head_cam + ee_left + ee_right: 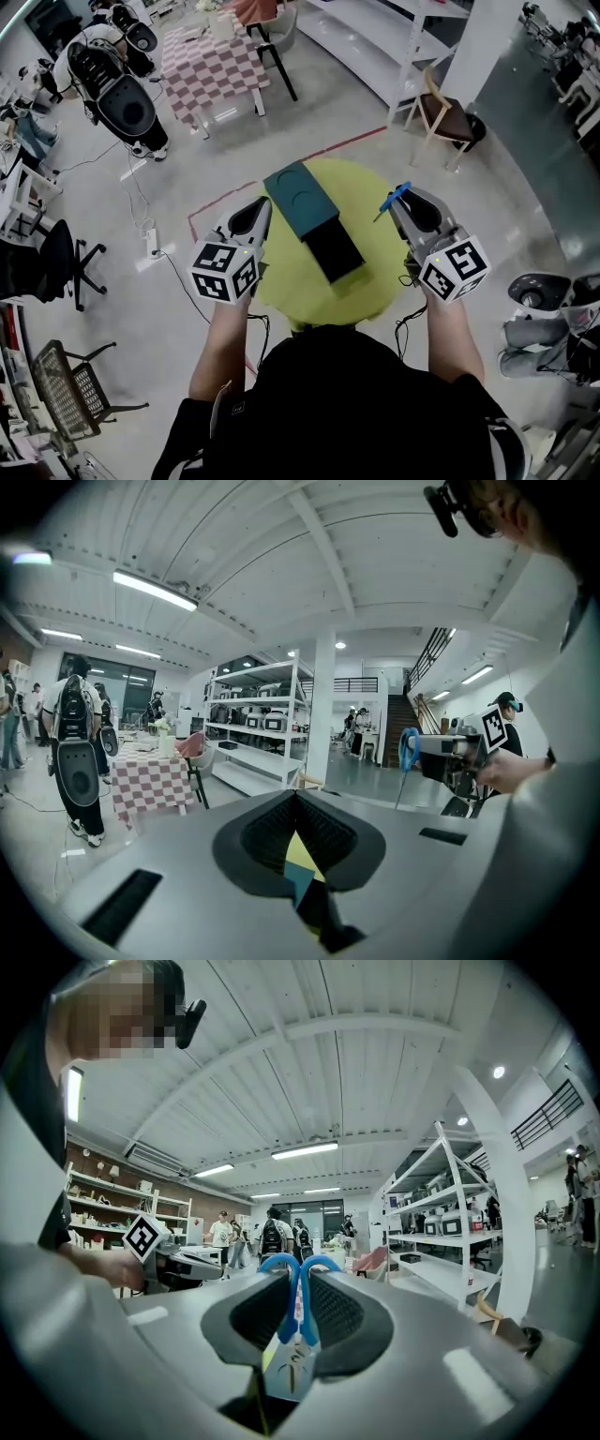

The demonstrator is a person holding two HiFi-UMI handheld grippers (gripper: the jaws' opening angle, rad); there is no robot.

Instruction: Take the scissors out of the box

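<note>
A teal box (298,197) lies on the round yellow-green table (375,272), its black inner tray (335,248) slid out toward me. My right gripper (399,202) hovers over the table's right side, shut on the blue-handled scissors (394,200), whose blades point down. In the right gripper view the scissors (298,1297) sit pinched between the pads at my right gripper (298,1283). My left gripper (264,208) hangs just left of the box, jaws together with nothing in them. In the left gripper view the scissors (407,752) hang from the other gripper.
A checkered table (211,61) and a person carrying black gear (112,84) are at the far left. A wooden chair (450,117) and white shelving (375,37) stand at the far right. A black office chair (56,262) is at the left. Red tape and cables mark the floor.
</note>
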